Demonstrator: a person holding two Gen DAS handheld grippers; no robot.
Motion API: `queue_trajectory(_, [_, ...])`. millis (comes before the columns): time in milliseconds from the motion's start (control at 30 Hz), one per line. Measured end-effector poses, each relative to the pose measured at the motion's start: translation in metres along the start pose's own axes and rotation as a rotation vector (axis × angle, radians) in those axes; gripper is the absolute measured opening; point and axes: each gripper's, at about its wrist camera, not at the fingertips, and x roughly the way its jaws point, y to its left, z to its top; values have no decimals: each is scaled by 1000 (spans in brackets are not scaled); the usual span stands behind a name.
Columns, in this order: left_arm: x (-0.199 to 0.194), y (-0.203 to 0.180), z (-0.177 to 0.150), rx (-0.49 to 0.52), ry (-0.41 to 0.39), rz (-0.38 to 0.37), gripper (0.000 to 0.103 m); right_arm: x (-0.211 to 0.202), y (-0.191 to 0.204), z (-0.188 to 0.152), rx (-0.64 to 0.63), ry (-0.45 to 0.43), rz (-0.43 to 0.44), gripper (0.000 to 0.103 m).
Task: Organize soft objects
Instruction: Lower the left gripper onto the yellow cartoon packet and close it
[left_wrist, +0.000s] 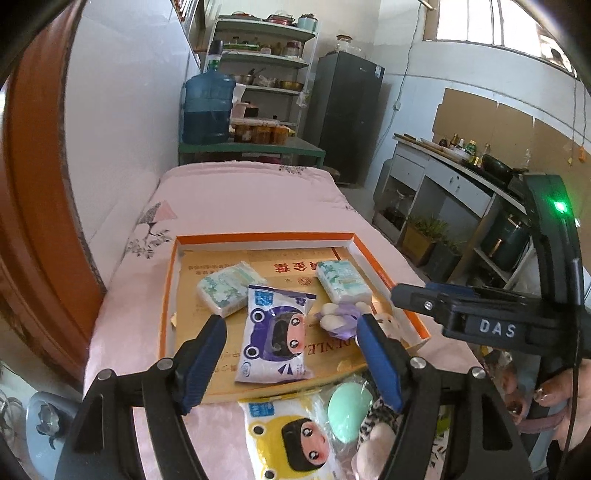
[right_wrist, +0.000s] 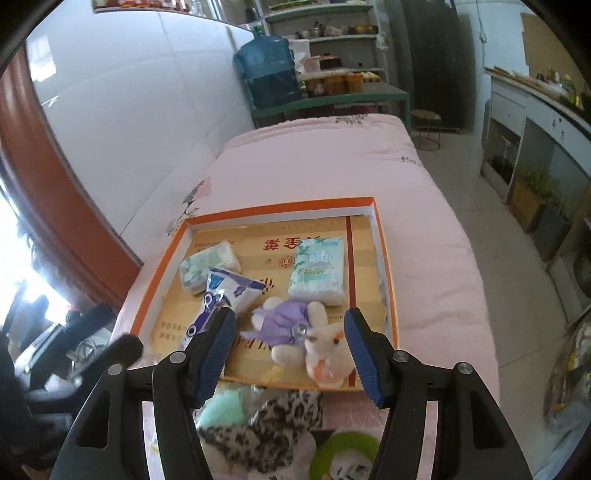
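Note:
An orange-rimmed cardboard tray (left_wrist: 258, 238) (right_wrist: 280, 208) lies on a pink bed. In it are two tissue packs (left_wrist: 225, 286) (left_wrist: 343, 280) (right_wrist: 319, 271), a purple cartoon packet (left_wrist: 275, 338) (right_wrist: 229, 291) and a plush rabbit in a purple dress (right_wrist: 306, 332) (left_wrist: 338, 317). In front of the tray lie a yellow cartoon packet (left_wrist: 291, 435), a mint green sponge (left_wrist: 349, 410) (right_wrist: 223, 408) and a leopard-print plush (right_wrist: 258, 428) (left_wrist: 373, 424). My left gripper (left_wrist: 291, 365) is open above the purple packet. My right gripper (right_wrist: 291, 354) is open above the rabbit, and it also shows in the left wrist view (left_wrist: 476, 317).
The pink bed (right_wrist: 424, 221) runs back to a green table with a blue water jug (left_wrist: 208, 107). A white wall and a brown door frame (left_wrist: 33, 221) stand on the left. The floor and a kitchen counter (left_wrist: 461, 173) lie on the right.

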Motion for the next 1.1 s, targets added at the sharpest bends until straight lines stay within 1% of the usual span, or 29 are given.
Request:
queue_trajectory(267, [-27, 3, -4, 9, -25, 8, 73, -31, 7, -19, -40, -43, -27, 63])
queue_trajectory(567, [-57, 5, -15, 14, -45, 21, 73, -67, 4, -42, -37, -93, -27, 63])
queue_trajectory(833, [-70, 8, -30, 5, -44, 26, 73, -82, 3, -70, -61, -90, -40, 63])
queue_trajectory(967, [-70, 10, -38, -6, -31, 16, 73, -82, 4, -83, -74, -78, -41, 63])
queue_trajectory(1100, [-65, 13, -50, -15, -7, 25, 73, -74, 4, -97, -76, -56, -33, 63])
